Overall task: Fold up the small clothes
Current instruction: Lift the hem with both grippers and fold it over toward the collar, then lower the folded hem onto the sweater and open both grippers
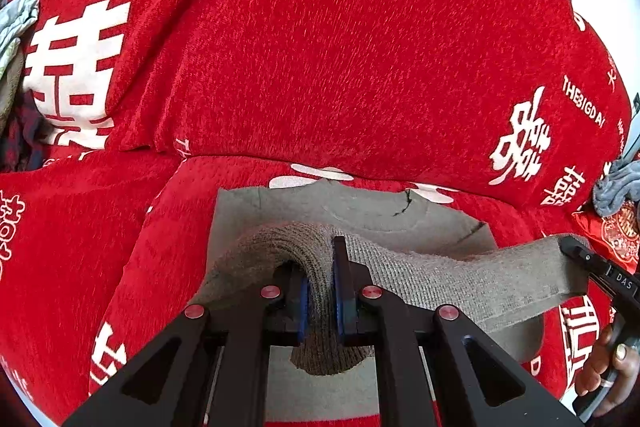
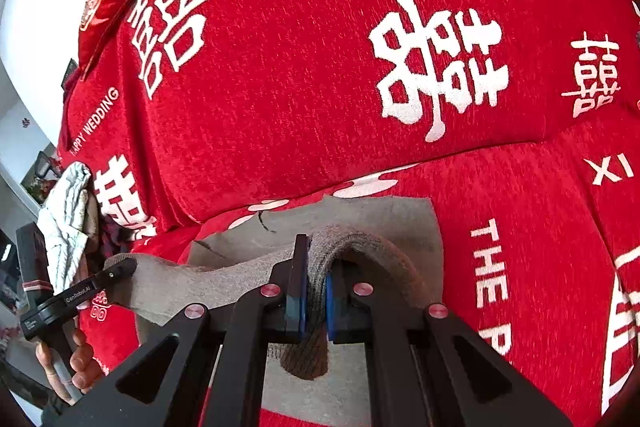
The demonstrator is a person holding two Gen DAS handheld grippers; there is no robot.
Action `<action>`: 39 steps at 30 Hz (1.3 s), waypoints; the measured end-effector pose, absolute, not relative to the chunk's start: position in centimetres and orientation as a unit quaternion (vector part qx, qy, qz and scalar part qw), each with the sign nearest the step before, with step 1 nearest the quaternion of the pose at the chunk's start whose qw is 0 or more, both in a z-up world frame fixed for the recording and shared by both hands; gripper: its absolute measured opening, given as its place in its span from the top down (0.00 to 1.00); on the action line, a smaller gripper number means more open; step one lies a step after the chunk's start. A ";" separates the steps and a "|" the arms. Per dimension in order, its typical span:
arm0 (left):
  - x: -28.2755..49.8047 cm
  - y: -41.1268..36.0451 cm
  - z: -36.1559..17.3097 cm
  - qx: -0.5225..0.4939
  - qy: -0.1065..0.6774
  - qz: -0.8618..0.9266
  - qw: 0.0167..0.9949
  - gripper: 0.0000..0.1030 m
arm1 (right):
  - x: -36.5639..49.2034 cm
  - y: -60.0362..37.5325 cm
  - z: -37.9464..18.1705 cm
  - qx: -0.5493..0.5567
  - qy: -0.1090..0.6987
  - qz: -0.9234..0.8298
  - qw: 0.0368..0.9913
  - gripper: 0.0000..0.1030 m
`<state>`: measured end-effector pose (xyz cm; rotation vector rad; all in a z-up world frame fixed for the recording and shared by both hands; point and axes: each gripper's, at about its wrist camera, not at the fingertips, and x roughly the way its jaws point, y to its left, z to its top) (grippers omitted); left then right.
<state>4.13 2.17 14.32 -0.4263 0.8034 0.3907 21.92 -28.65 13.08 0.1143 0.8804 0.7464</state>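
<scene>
A grey-brown knitted garment (image 1: 420, 283) is pinched at each end by the downward-tilted left gripper (image 1: 320, 291) and right gripper (image 2: 316, 291), stretched above a red sofa cover (image 1: 320, 67).

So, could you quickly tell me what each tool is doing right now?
Left tool: closed on the grey knit garment.
Right tool: closed on the same garment, at its other end.

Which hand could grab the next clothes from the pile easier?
Probably the left gripper: the crumpled grey-white clothes pile lies on its side, though it and the right gripper both pinch the grey-brown knitted garment.
</scene>
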 end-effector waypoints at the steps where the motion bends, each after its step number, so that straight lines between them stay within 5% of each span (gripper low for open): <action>1: 4.5 2.4 14.0 -0.206 0.390 0.189 0.878 0.89 | 22.2 -28.4 12.9 0.052 0.418 0.351 0.836 0.93; 28: 12.3 7.5 3.2 -0.255 0.500 0.192 0.805 0.88 | 30.1 -24.0 2.8 0.024 0.517 0.278 0.809 0.92; 30: 12.5 7.7 2.7 -0.262 0.503 0.187 0.802 0.73 | 30.9 -24.2 1.9 0.043 0.535 0.276 0.797 0.90; 32: 12.5 7.9 2.5 -0.285 0.493 0.164 0.806 0.29 | 31.3 -24.6 1.6 0.061 0.541 0.281 0.790 0.87; 34: 12.4 7.9 2.9 -0.283 0.481 0.183 0.809 0.12 | 31.5 -24.8 1.5 0.071 0.541 0.288 0.787 0.82; 36: 12.4 7.9 3.1 -0.282 0.477 0.189 0.811 0.12 | 31.3 -24.8 1.6 0.067 0.539 0.295 0.786 0.71; 39: 11.9 8.1 3.7 -0.286 0.469 0.188 0.814 0.12 | 31.1 -24.9 2.4 0.067 0.529 0.299 0.791 0.66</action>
